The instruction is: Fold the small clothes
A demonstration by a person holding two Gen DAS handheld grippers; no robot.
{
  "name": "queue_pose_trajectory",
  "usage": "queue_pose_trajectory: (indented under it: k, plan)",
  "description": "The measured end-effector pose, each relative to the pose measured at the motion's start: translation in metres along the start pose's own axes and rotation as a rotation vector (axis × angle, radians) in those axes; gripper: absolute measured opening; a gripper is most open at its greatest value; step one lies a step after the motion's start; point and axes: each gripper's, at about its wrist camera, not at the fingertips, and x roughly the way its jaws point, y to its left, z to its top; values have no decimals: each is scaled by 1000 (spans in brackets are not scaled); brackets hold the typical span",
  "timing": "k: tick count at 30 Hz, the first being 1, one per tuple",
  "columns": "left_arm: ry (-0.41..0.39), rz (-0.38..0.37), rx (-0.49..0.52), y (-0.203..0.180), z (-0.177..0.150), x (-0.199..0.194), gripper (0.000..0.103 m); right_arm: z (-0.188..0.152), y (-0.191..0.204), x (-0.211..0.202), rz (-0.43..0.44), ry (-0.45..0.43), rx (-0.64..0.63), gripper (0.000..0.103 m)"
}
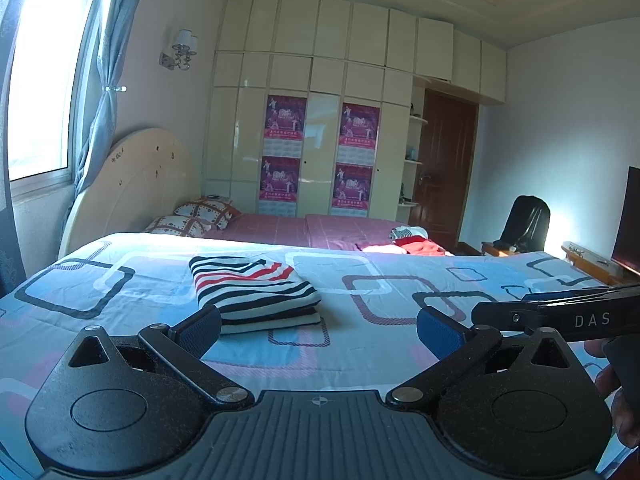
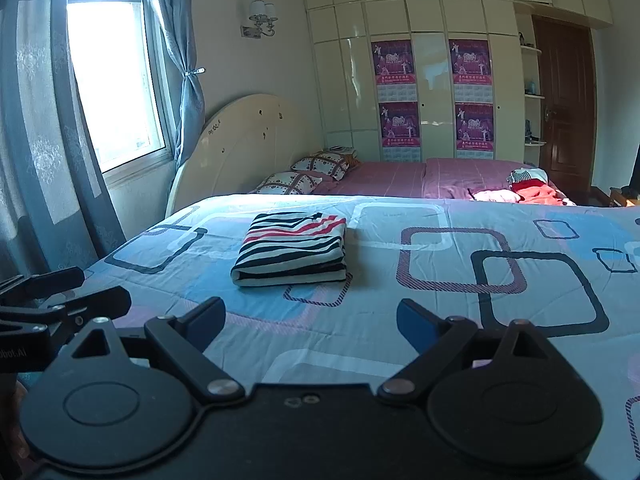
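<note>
Striped in black, white and red, the folded top [image 1: 254, 290] lies flat on the patterned bedspread [image 1: 400, 280]; the left gripper [image 1: 319, 328] and right gripper [image 2: 311, 322] hover spread wide, empty, short of it.

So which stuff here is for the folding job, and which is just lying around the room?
For the job:
- striped top, already folded on the blue quilt
- heap of clothes still unfolded on the far pink bed
- left gripper and right gripper, both open and empty

Just lying about:
- pillows
- posters
- black chair
- wall lamp
</note>
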Motion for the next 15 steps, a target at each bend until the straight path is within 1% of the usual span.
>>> queue_pose_trajectory:
  k: [15]
  plan:
    - [-4,-5,5,-1,2,1,103,-1,-1,0,1,-3,2,92]
